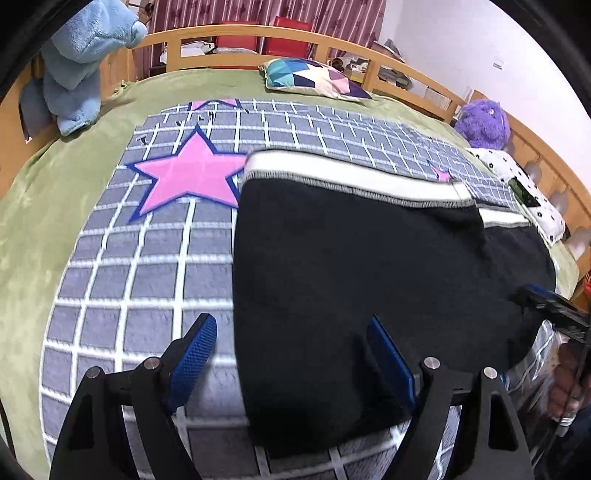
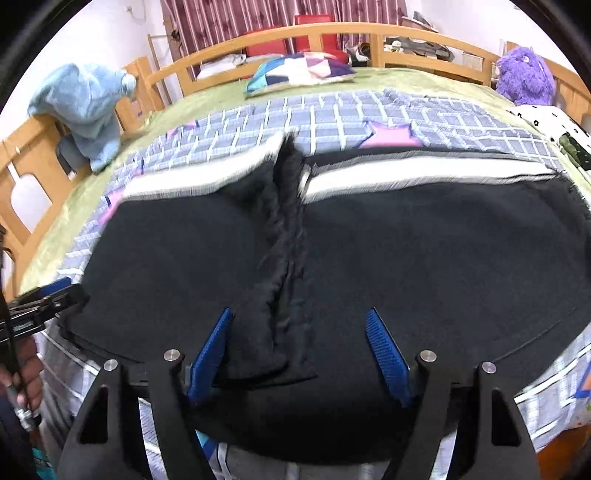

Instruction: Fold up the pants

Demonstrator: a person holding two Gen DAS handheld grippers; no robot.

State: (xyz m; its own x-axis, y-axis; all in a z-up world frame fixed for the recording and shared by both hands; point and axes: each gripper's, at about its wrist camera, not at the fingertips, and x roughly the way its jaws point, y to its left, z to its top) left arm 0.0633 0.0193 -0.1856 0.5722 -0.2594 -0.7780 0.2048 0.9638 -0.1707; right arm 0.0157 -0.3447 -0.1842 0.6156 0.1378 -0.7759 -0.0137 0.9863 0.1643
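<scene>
Nearest to me, my left gripper (image 1: 291,363) was spread wide with nothing between its blue pads (image 1: 194,360); one pad hung over the blanket (image 1: 122,266) and the other over the left edge of the pants (image 1: 351,266). My right gripper (image 2: 301,354) was likewise spread and empty, straddling the near end of the seam (image 2: 284,258) where the two black legs met. Whether either claw touched the cloth I could not tell. The pants (image 2: 424,258) lay flat and spread across the grid-patterned blanket on the bed, black, with a white band (image 1: 351,173) along the far edge of each leg. Beyond them the blanket showed a pink star (image 1: 184,177), then the green bedspread (image 1: 40,199). Farther back lay a patterned pillow (image 1: 314,77), a blue plush (image 1: 85,62) draped on the wooden rail (image 1: 236,33) to the left, and a purple plush (image 1: 482,123) to the right, with red curtains (image 1: 207,13) behind. I judged the folding was at its start: the garment was laid out but not yet doubled over, and no grasp had been taken. The next move, as I read it, called for closing each claw on an outer edge of one leg, pinching only that layer, and carrying it across the seam onto the other leg without dragging the blanket along.
</scene>
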